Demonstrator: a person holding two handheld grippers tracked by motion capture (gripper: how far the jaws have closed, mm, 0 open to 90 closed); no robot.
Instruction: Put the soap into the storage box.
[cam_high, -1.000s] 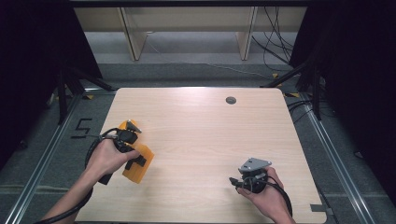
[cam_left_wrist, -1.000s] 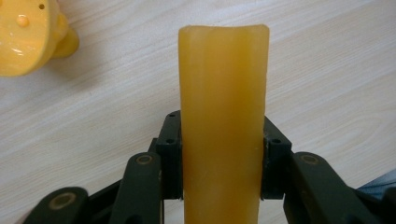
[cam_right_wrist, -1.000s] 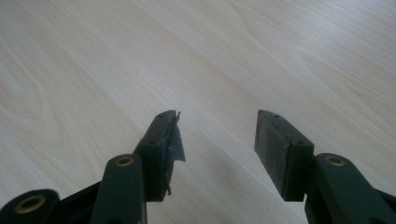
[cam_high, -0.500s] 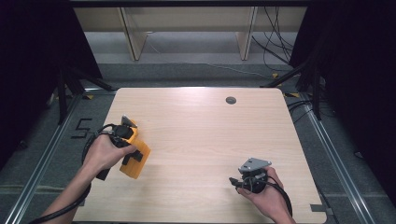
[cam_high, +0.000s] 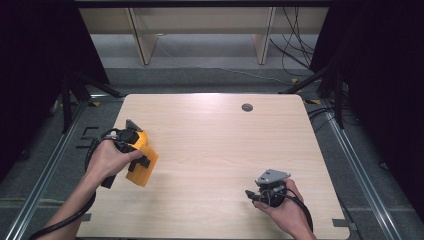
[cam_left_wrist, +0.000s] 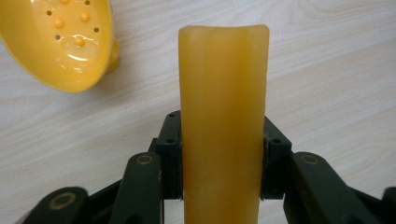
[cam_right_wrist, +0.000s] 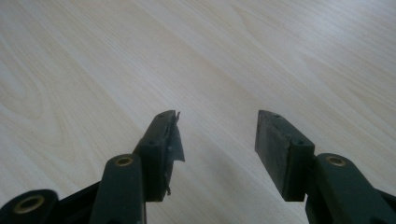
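A pale wooden worktop (cam_high: 215, 150) stands on grey floor, dark curtains either side. At its nine o'clock edge, the left gripper (cam_high: 131, 145) clamps an orange block (cam_left_wrist: 223, 116). The left gripper view adds a yellow perforated scoop (cam_left_wrist: 60, 42) lying beside it. At five o'clock, the right gripper (cam_right_wrist: 217, 140) gapes empty.

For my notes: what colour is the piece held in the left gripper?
Yellow-orange piece, best seen in the left gripper view.
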